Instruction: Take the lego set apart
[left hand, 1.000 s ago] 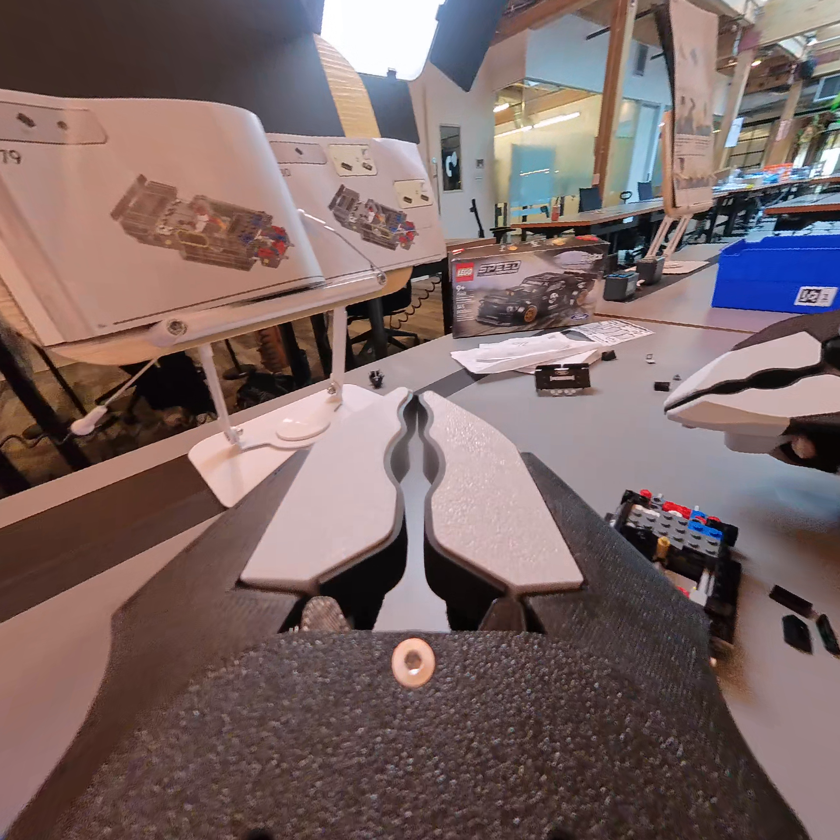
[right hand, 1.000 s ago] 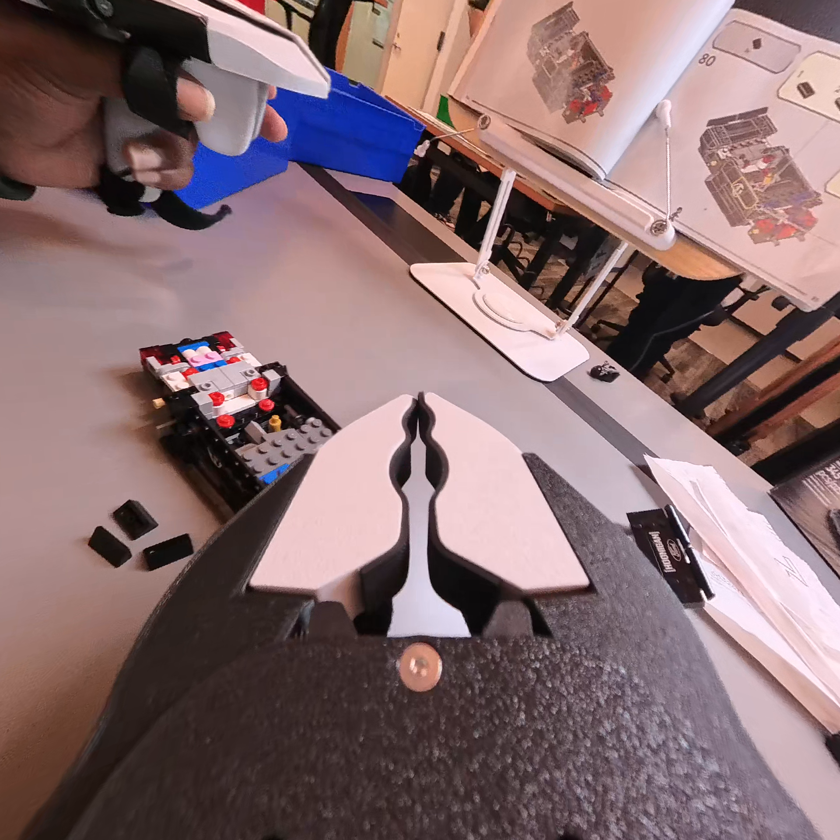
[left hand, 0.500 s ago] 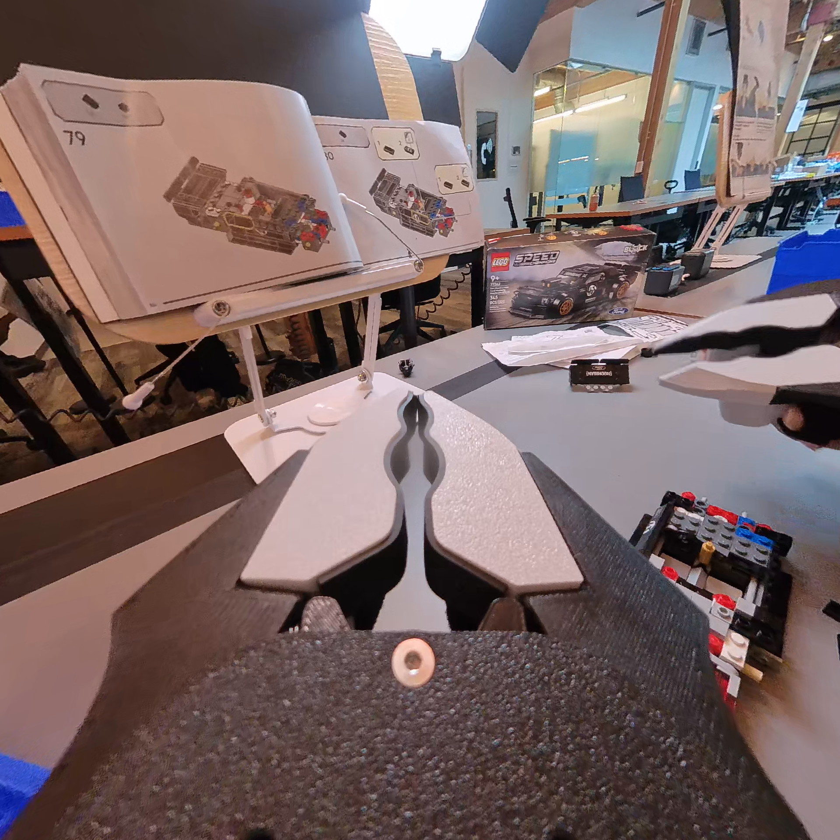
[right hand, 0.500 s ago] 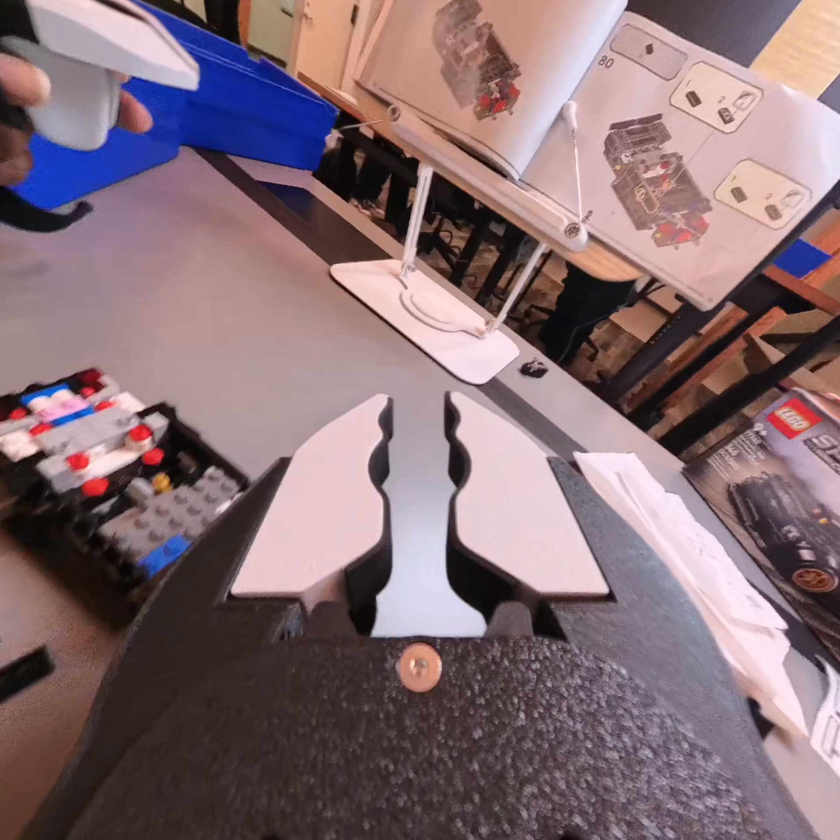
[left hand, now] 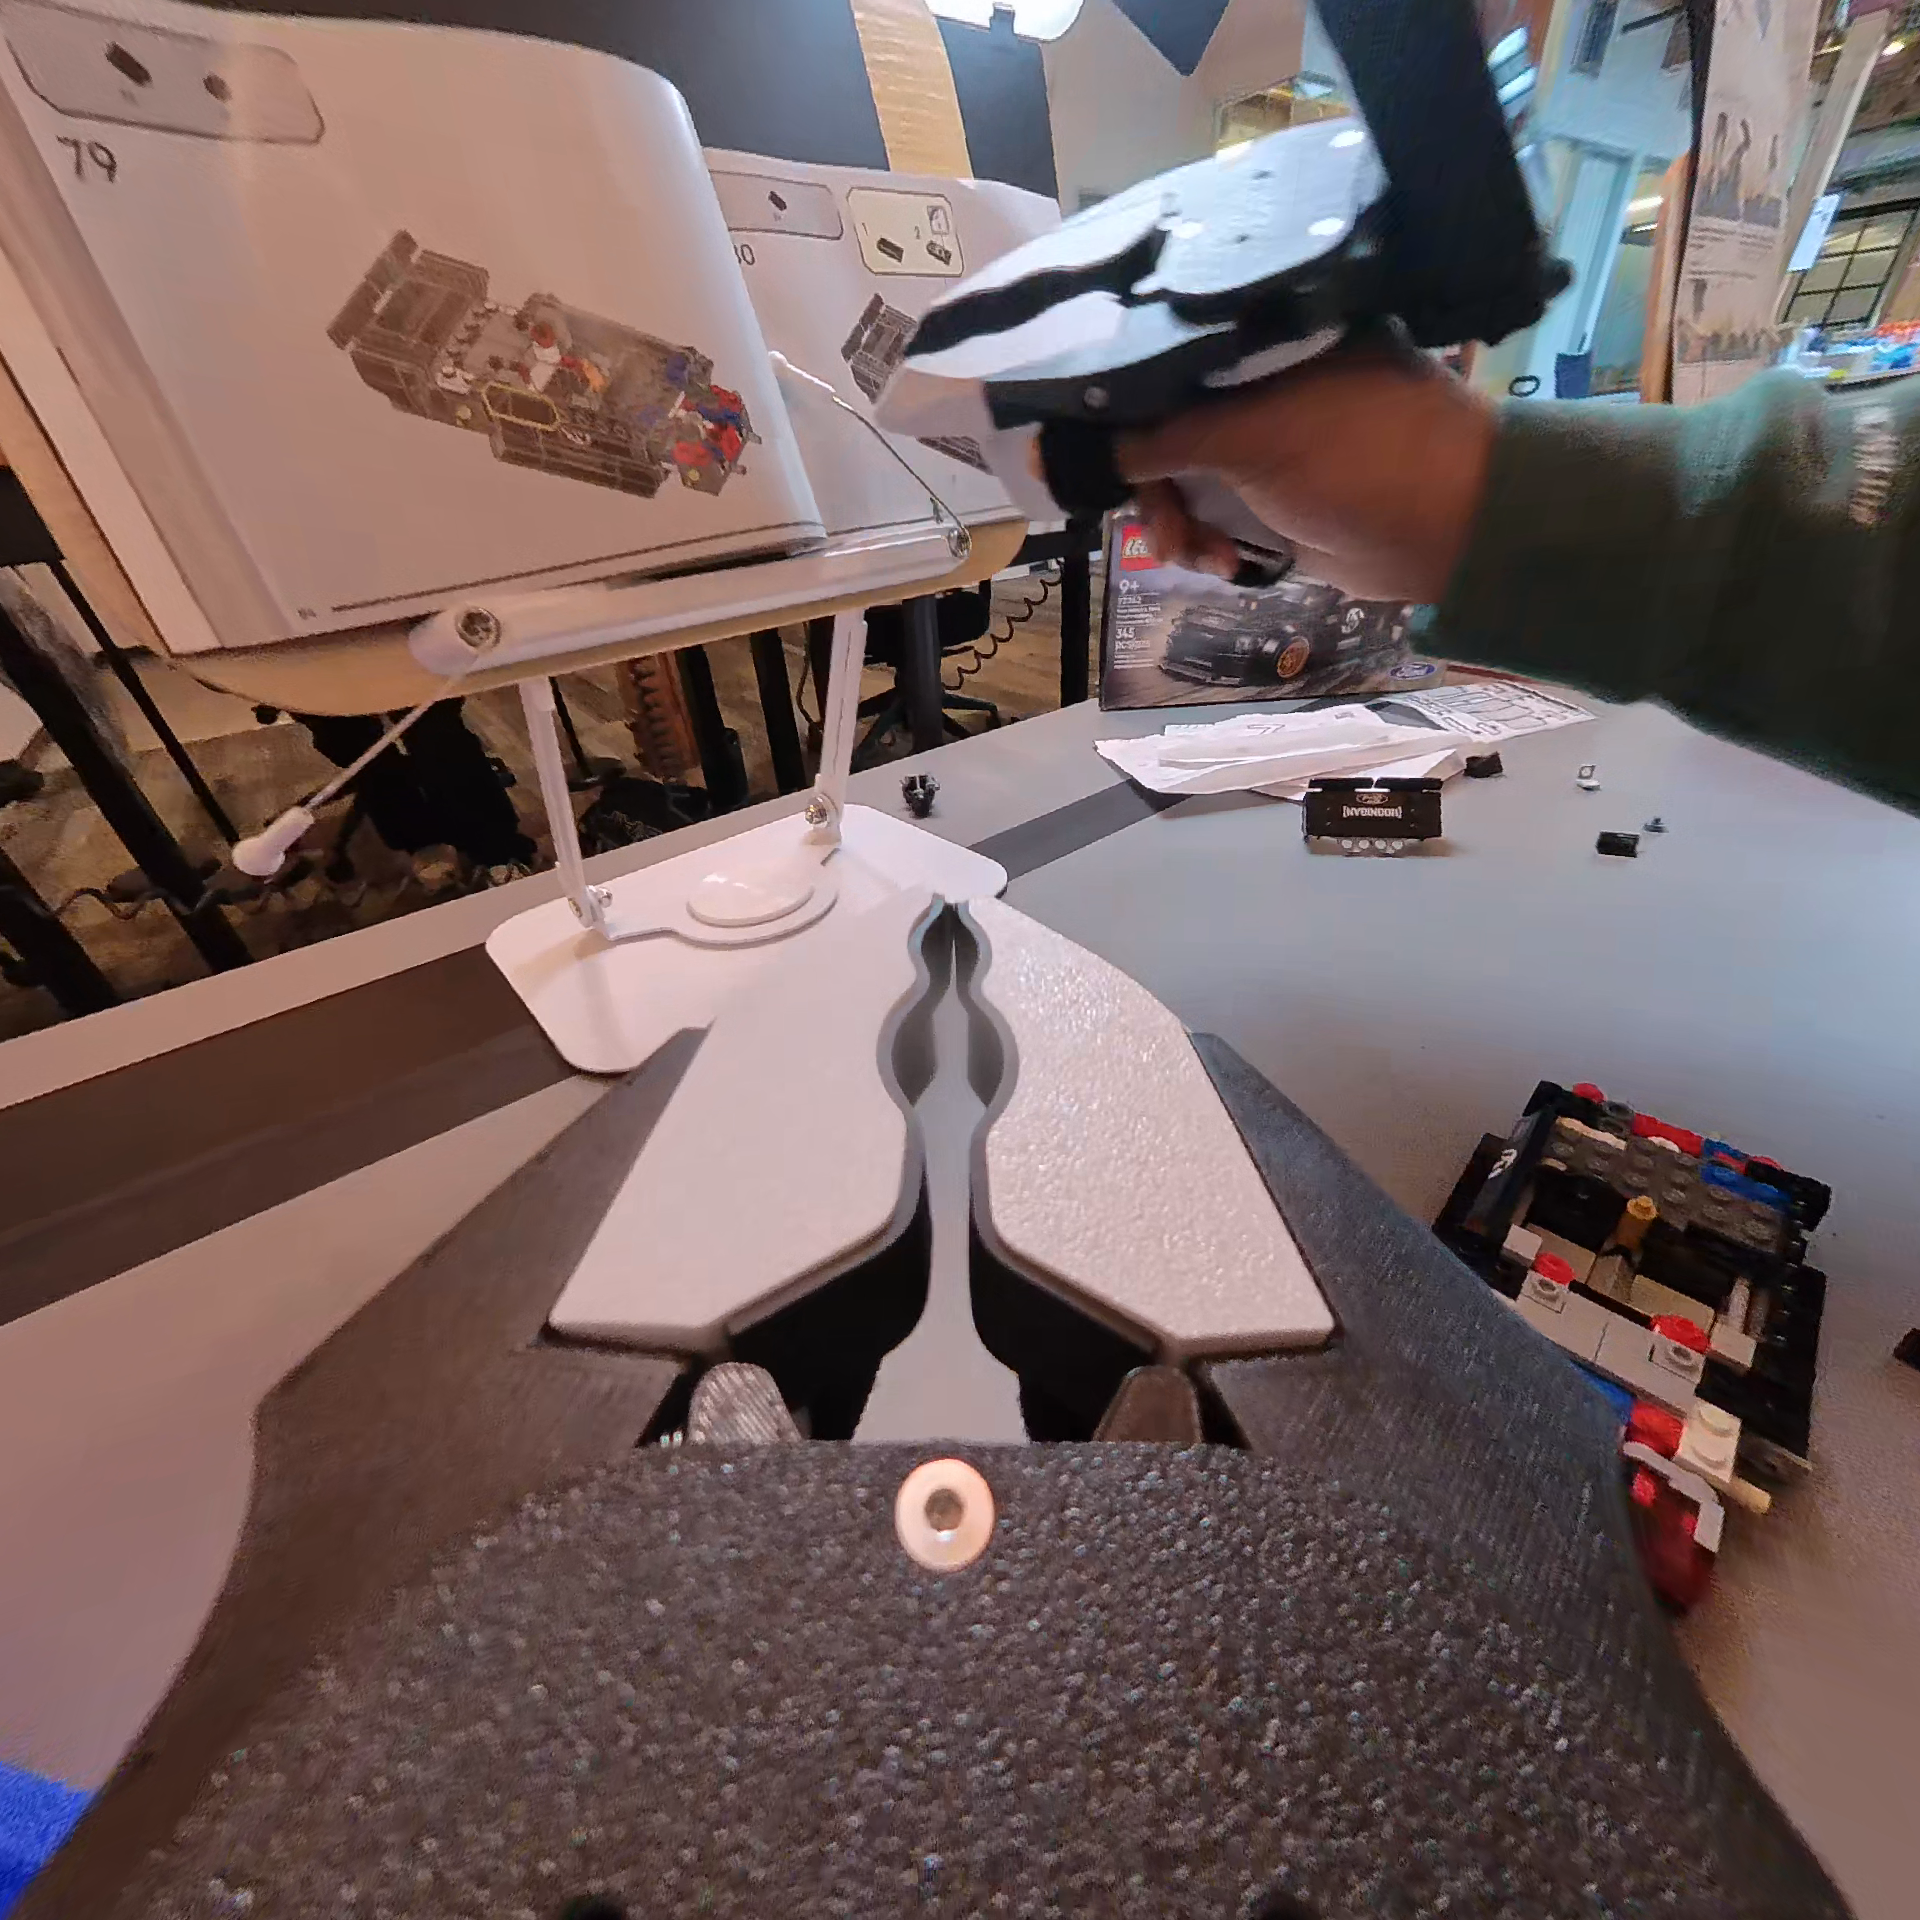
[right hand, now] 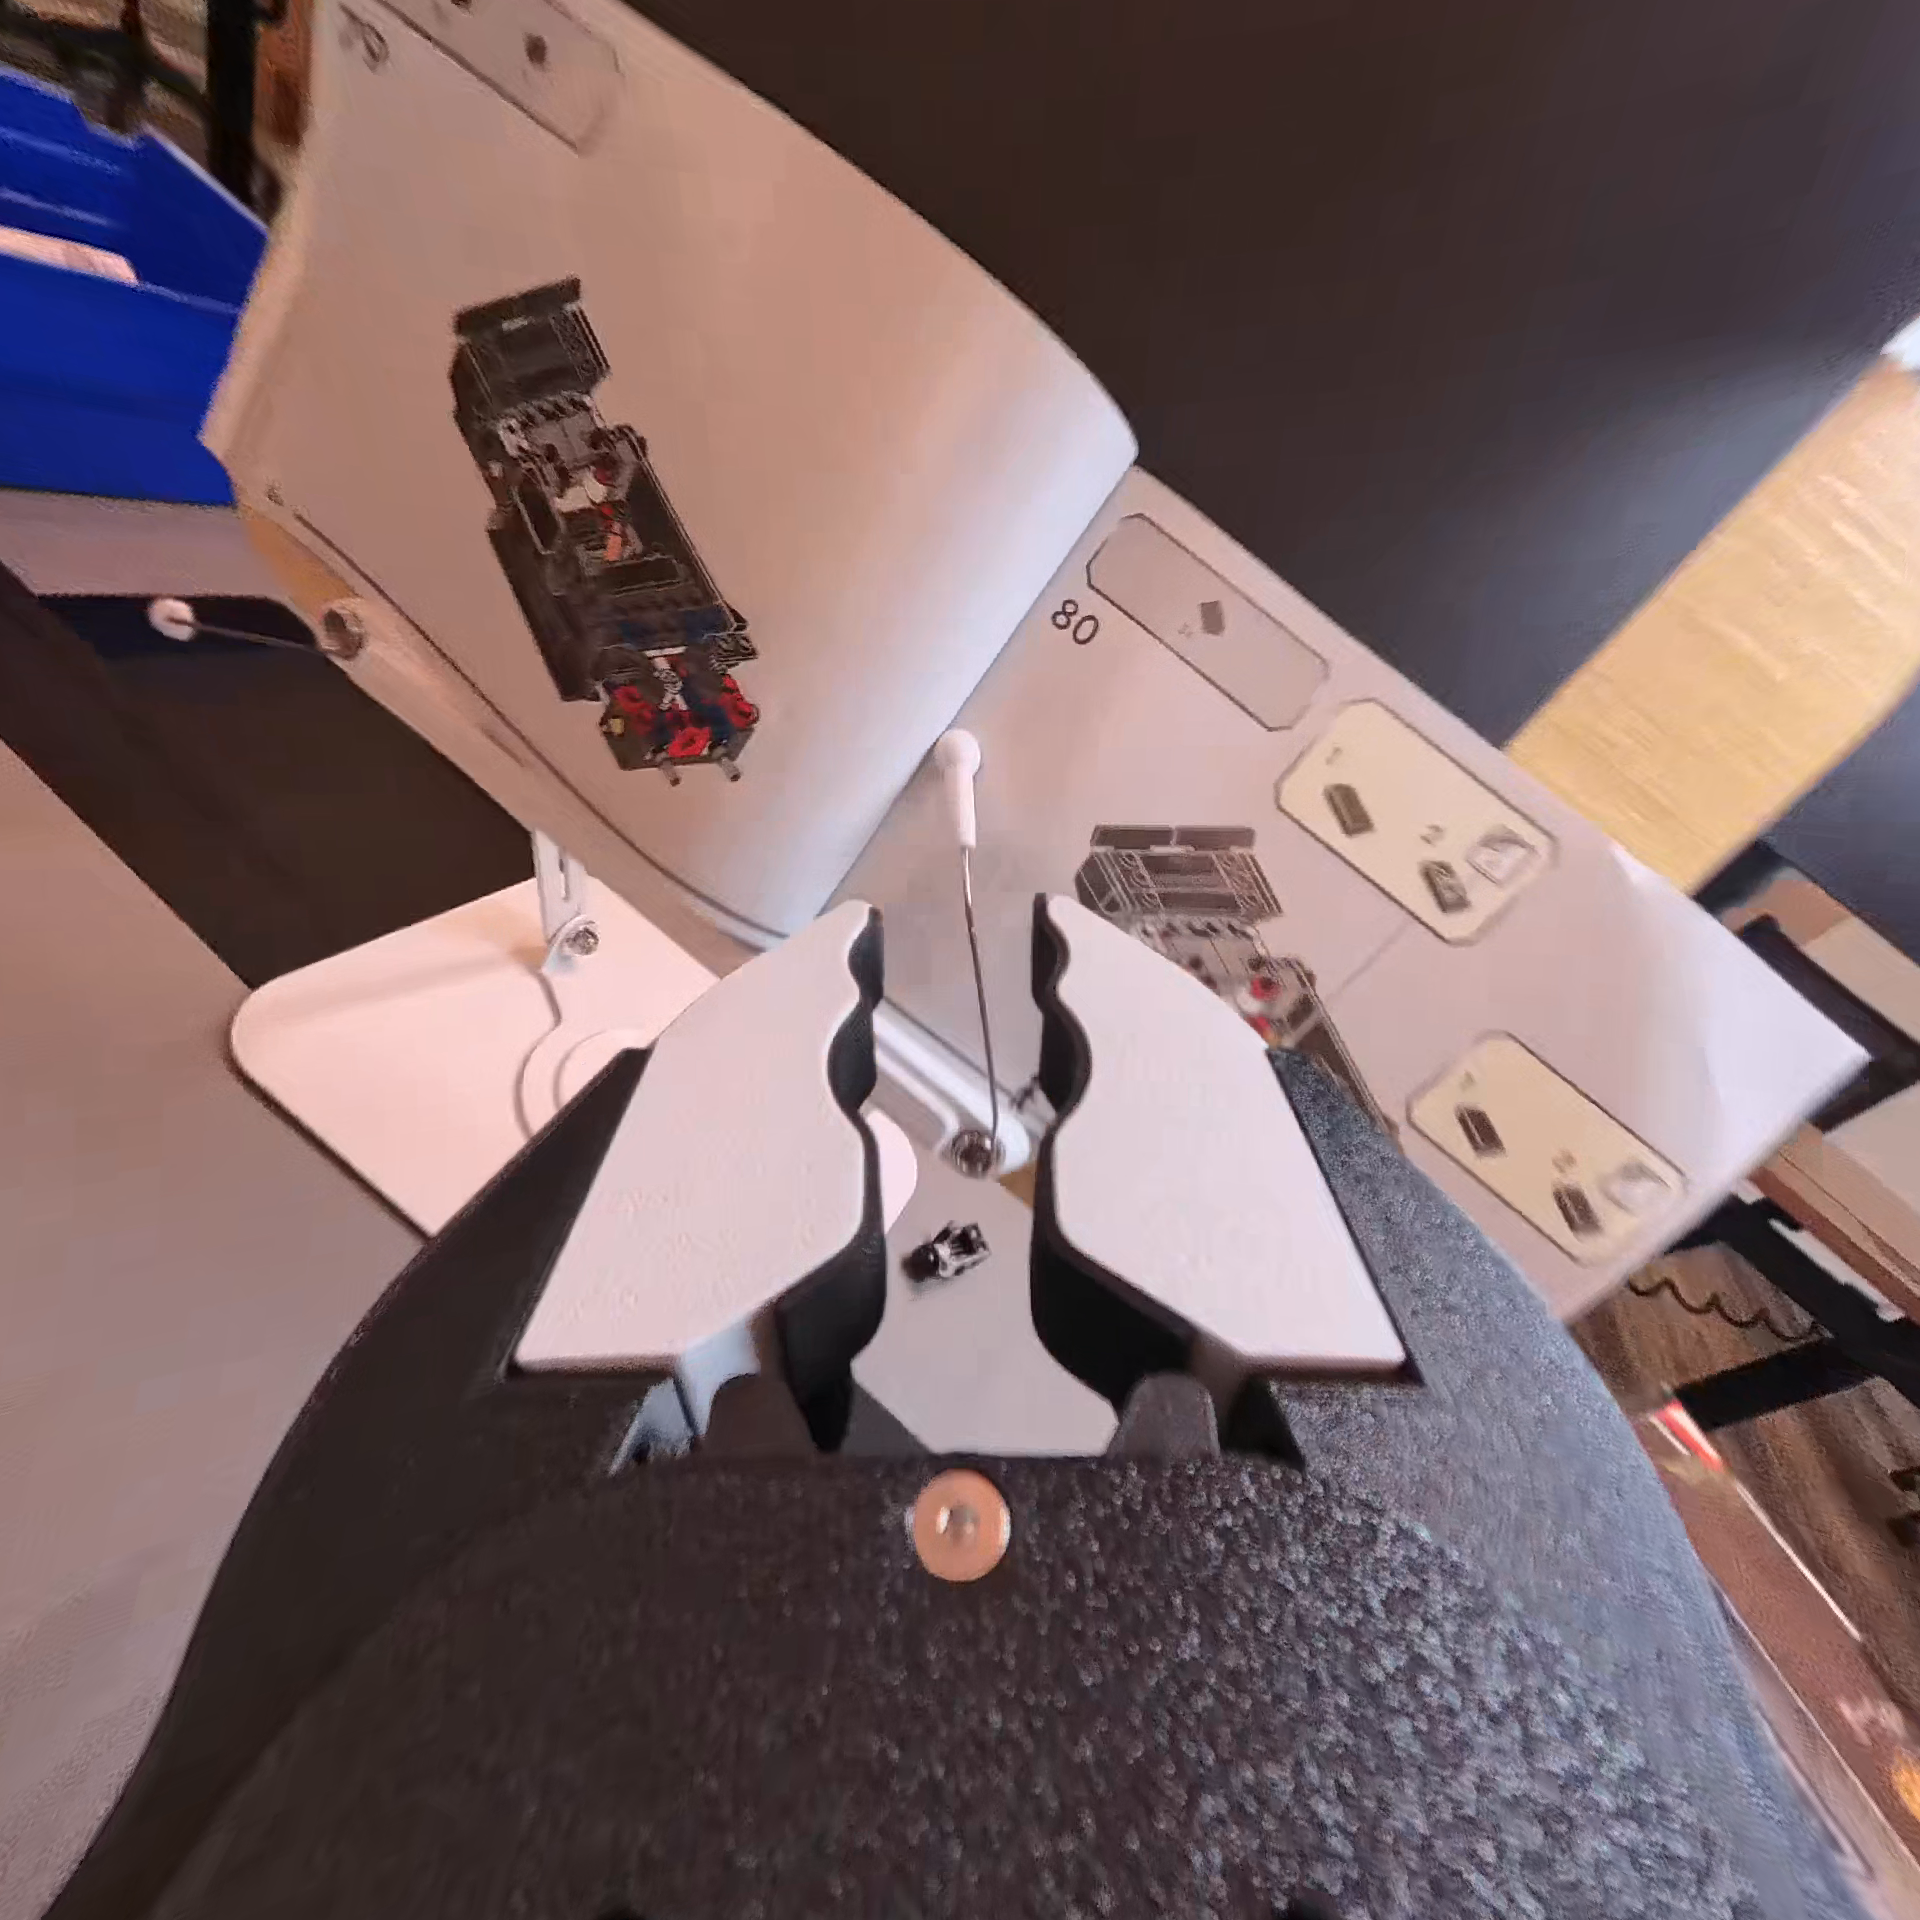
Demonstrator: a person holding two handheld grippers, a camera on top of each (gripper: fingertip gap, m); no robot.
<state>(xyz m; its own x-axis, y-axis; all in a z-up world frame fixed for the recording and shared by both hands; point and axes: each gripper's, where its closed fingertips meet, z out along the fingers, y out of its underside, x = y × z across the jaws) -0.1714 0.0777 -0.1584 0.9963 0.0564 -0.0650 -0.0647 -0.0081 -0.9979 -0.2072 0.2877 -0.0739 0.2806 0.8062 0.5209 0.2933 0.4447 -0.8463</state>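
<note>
Two grippers: the left gripper (left hand: 951, 914) pressed together beside the lego car (left hand: 1652, 1288); the right gripper (right hand: 956, 914) spread, seemingly empty, facing the instruction booklet (right hand: 727, 436).

The right tool (right hand: 956, 914) now points at the open instruction booklet (right hand: 727, 540) on its white stand (right hand: 395, 1049), where a second ago it looked down at the partly built lego car (left hand: 1652, 1278); that car is out of its view now. Its fingers, pressed together a second ago, stand apart (nothing between them). A small black piece (right hand: 948, 1247) shows on the counter (right hand: 125, 1195) through the gap. In the left wrist view the right tool (left hand: 935, 343) is higher and farther left, in front of the booklet (left hand: 416, 343).
</note>
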